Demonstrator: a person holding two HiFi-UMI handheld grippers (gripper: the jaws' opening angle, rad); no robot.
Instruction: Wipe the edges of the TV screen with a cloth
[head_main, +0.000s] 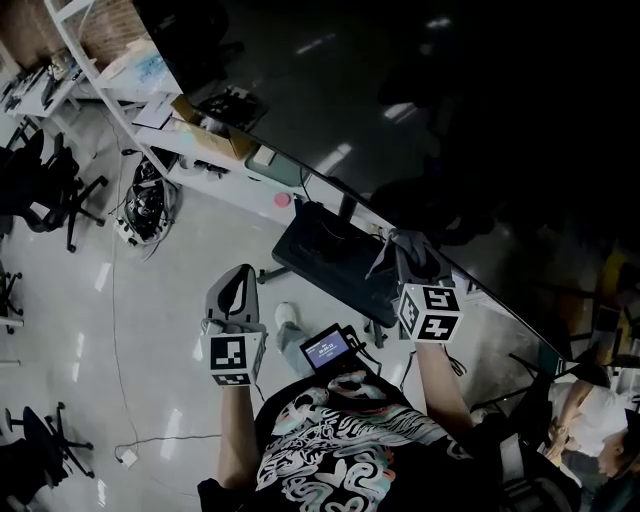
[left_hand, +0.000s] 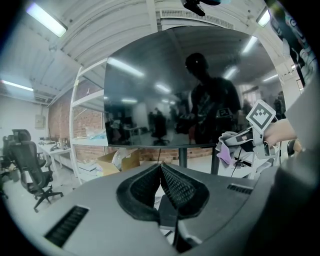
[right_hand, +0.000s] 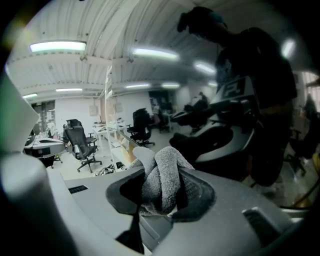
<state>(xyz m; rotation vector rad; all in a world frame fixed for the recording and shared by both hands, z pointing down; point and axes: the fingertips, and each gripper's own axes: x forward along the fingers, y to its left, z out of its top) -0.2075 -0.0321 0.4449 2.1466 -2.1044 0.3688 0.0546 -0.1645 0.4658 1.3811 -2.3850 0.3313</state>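
Observation:
The big dark TV screen (head_main: 470, 130) fills the upper right of the head view, its lower edge running diagonally down to the right. My right gripper (head_main: 408, 248) is shut on a bunched grey cloth (head_main: 392, 245), held right at that lower edge. In the right gripper view the cloth (right_hand: 160, 180) bulges out between the jaws, with the glossy screen (right_hand: 260, 75) close on the right. My left gripper (head_main: 238, 278) hangs over the floor left of the TV, shut with nothing in it. In the left gripper view its jaws (left_hand: 161, 169) meet, facing the screen (left_hand: 175, 85) and the cloth (left_hand: 229, 142).
A black stand base (head_main: 330, 255) sits under the TV. A white shelf unit (head_main: 110, 70) with cardboard boxes (head_main: 215, 125) stands behind at the left. Office chairs (head_main: 50, 190) and a cable heap (head_main: 145, 200) are on the pale floor. Another person (head_main: 590, 410) is at the lower right.

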